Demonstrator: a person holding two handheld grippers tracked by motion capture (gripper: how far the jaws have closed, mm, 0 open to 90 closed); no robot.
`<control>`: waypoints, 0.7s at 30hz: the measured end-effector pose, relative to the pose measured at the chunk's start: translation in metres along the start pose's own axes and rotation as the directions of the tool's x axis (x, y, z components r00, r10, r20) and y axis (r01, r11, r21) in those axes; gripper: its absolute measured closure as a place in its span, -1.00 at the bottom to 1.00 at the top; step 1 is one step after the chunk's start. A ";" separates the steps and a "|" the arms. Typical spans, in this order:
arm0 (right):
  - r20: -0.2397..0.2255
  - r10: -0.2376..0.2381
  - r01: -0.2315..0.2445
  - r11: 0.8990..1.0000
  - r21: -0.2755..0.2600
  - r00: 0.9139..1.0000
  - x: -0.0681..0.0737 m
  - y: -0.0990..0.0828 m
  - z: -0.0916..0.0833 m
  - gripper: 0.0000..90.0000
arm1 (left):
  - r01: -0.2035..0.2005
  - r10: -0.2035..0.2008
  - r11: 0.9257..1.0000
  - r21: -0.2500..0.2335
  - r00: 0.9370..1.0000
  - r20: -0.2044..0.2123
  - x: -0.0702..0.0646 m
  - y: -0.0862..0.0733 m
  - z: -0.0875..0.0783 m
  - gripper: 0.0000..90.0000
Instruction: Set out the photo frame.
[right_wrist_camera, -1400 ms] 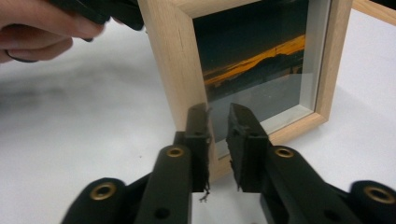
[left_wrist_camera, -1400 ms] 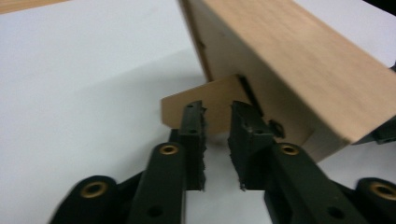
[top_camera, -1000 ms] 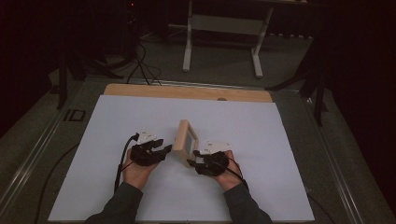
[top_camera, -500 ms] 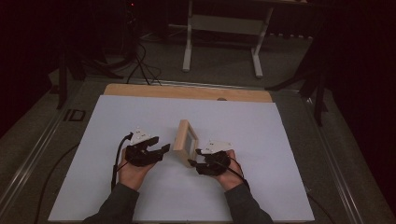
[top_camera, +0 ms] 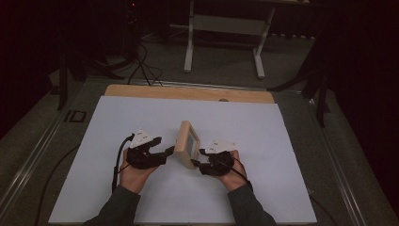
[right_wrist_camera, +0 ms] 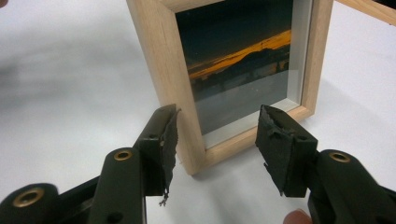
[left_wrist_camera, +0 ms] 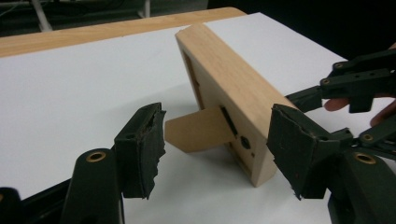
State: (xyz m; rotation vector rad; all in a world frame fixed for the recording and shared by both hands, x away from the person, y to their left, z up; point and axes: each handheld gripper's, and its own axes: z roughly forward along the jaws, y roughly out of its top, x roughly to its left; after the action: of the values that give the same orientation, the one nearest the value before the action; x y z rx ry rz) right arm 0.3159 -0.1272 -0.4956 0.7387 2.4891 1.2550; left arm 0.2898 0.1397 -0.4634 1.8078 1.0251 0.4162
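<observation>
The worktop, covered by a white sheet with a strip of bare wood along its far edge, carries a wooden picture frame near its middle. The frame stands upright on its lower edge, propped from behind by a brown cardboard easel leg that folds out from its back and rests on the white surface. In the right gripper view the glazed front shows a photograph of an orange sunset sky above dark water.

In the high view the frame stands between the two hands, with the left hand-held gripper just beside its back and the right hand-held gripper just at its front lower corner.

The left hand-held gripper is released: its jaws have just been opening and stand wide apart, one pad on the easel leg's side and the other beyond the frame's near edge. The leg and the frame's lower back corner lie in the gap between them, and neither pad presses on anything.

The right hand-held gripper is also released, its jaws having just been opening. They straddle the frame's lower corner from the front, one pad just outside the wooden side rail and the other in front of the bottom rail, with a gap visible at both.
</observation>
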 end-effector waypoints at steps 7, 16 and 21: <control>0.007 0.017 -0.017 1.000 -0.014 1.000 -0.003 0.002 -0.005 0.04 | -0.019 0.019 1.000 0.004 1.000 0.019 -0.009 0.004 0.001 -0.26; 0.019 0.054 -0.053 0.998 -0.031 0.998 -0.011 0.001 -0.010 0.00 | -0.023 0.022 0.999 0.029 0.999 0.030 -0.021 0.005 0.016 -0.31; 0.027 0.064 -0.063 0.997 -0.033 0.998 -0.014 0.000 -0.012 -0.01 | -0.013 0.013 0.999 0.043 1.000 0.015 -0.023 0.004 0.023 -0.35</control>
State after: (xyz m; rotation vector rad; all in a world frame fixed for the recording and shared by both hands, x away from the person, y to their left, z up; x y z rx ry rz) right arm 0.3224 -0.1430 -0.4884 0.8281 2.4348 1.2944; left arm 0.2934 0.1073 -0.4663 1.8544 1.0195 0.3906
